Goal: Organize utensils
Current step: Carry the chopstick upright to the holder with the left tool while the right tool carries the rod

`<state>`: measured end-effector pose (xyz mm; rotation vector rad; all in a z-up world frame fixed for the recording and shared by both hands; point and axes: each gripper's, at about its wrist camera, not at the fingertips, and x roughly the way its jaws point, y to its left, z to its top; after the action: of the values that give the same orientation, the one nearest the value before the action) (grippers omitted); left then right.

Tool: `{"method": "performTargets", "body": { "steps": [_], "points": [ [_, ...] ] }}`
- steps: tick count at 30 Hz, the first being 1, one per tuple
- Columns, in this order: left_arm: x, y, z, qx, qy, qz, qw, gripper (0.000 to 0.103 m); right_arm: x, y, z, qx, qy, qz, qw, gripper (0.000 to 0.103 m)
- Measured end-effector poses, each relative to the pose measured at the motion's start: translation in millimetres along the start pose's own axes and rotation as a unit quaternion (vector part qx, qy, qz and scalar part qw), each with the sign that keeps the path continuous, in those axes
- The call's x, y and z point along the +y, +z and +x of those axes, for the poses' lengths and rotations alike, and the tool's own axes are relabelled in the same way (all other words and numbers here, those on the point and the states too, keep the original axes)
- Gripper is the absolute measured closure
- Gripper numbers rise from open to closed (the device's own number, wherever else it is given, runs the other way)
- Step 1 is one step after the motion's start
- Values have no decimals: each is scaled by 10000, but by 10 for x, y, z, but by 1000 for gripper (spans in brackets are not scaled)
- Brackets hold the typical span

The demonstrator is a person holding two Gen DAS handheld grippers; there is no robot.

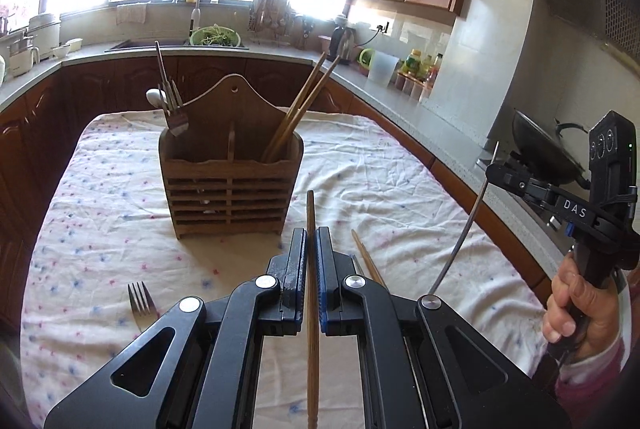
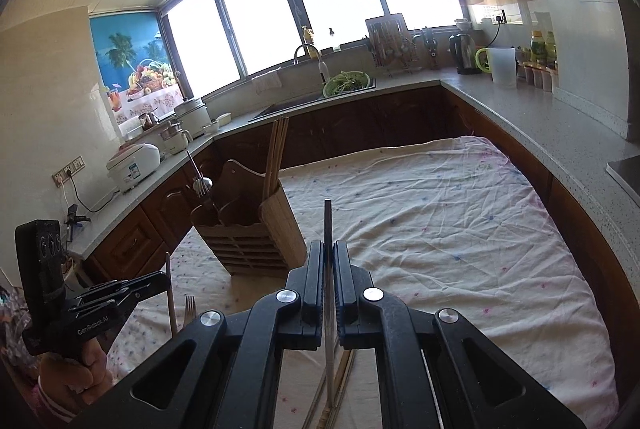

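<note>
In the left wrist view, the black left gripper (image 1: 311, 249) is clamped on a long wooden chopstick (image 1: 312, 309), which passes between its blue pads and stands above the white floral tablecloth (image 1: 100, 229). Ahead stands the brown slatted wooden utensil holder (image 1: 231, 185), with wooden chopsticks (image 1: 298, 109) in its right compartment and metal cutlery (image 1: 170, 101) in the left one. A silver fork (image 1: 140, 299) lies on the cloth at the left. At the right, the right gripper (image 1: 496, 175) holds a thin curved metal handle (image 1: 466, 225).

In the right wrist view, the right gripper (image 2: 329, 271) is closed on this metal handle (image 2: 328, 249). The holder (image 2: 248, 233) stands at the left, and the left gripper (image 2: 162, 279) grips its chopstick (image 2: 171, 301).
</note>
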<state>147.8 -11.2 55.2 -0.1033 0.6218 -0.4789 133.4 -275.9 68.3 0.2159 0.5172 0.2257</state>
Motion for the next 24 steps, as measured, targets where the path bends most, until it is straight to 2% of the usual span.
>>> {"method": "performTargets", "body": {
  "steps": [12, 24],
  "points": [
    [180, 129, -277, -512, 65, -186, 9985, 100, 258, 177, 47, -209, 251, -153, 9993, 99],
    [306, 299, -413, -828, 164, -203, 9962, 103, 423, 298, 120, -309, 382, -275, 9984, 99]
  ]
}}
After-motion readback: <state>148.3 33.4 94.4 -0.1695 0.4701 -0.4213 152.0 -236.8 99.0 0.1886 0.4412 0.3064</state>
